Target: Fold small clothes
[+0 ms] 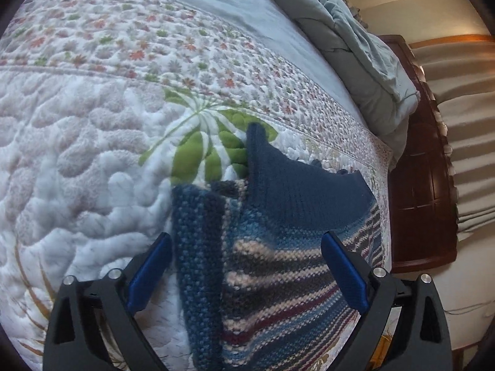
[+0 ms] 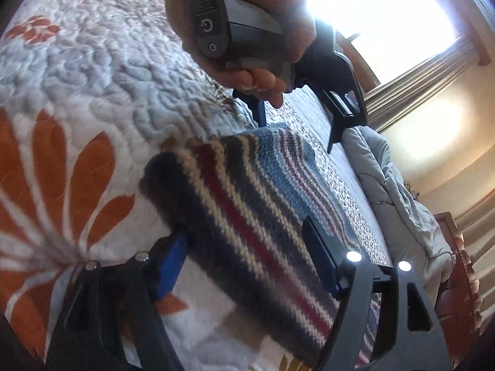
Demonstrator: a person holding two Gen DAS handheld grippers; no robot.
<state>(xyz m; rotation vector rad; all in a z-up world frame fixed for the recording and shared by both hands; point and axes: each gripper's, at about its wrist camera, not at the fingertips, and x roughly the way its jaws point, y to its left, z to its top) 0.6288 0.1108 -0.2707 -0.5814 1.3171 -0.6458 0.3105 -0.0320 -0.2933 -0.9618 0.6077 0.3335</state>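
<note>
A small striped knit sweater [image 1: 272, 266] in blue, cream and dark red lies on the quilted bed, with a plain navy sleeve [image 1: 294, 179] folded over its top. My left gripper [image 1: 247, 256] is open, its blue pads on either side of the sweater's folded edge, close above it. In the right wrist view the same sweater [image 2: 247, 204] runs between the fingers of my right gripper [image 2: 247, 241], which is open and astride it. The other hand-held gripper [image 2: 297, 99] and the hand on it show beyond the sweater's far end.
The white quilt [image 1: 77, 160] has green leaf and orange flower [image 2: 62, 170] patterns. A bunched grey-blue blanket [image 1: 365, 55] lies along the far bed edge. A dark wooden footboard [image 1: 420, 185] and curtains stand beyond. A bright window [image 2: 371, 15] is at the top right.
</note>
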